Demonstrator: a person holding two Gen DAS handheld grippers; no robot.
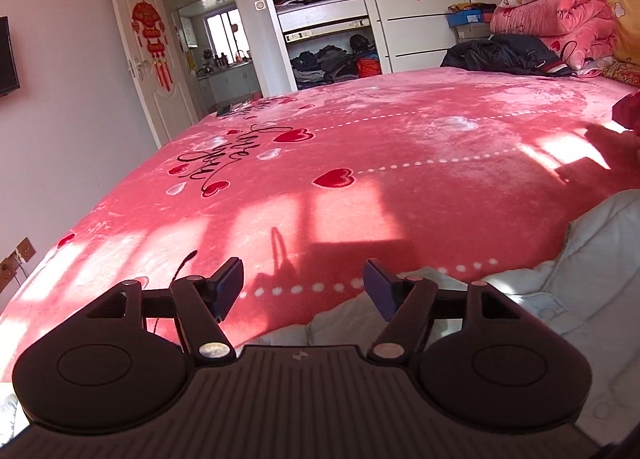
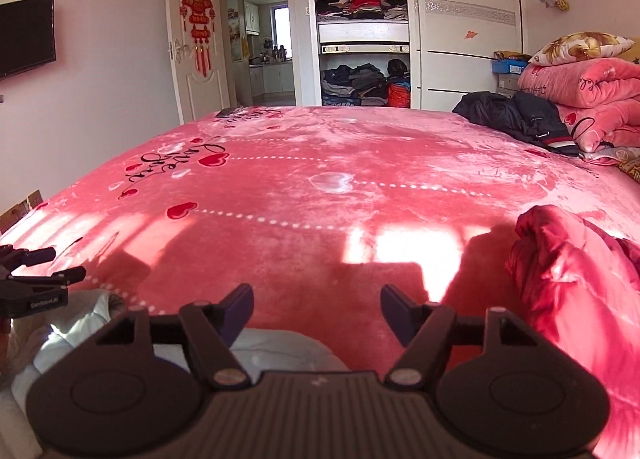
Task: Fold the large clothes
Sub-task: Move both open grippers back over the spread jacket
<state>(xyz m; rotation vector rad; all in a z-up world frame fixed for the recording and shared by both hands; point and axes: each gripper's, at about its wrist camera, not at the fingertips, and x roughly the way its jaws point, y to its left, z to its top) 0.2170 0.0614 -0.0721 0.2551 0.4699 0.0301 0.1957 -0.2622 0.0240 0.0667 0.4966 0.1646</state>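
Across pink heart-print plush bedspread — 2 grippers, left gripper and right gripper, spread wide, empty, above pale puffy white quilted garment.

Bed blanket fills the centre of both views. Padded coat lies on it at lower right of the left wrist view, at lower left in the right wrist view. Red jacket lies at right. Dark jacket sits upper right, before stacked quilts. Wardrobe stands behind the bed, doorway to its left, television at far left.
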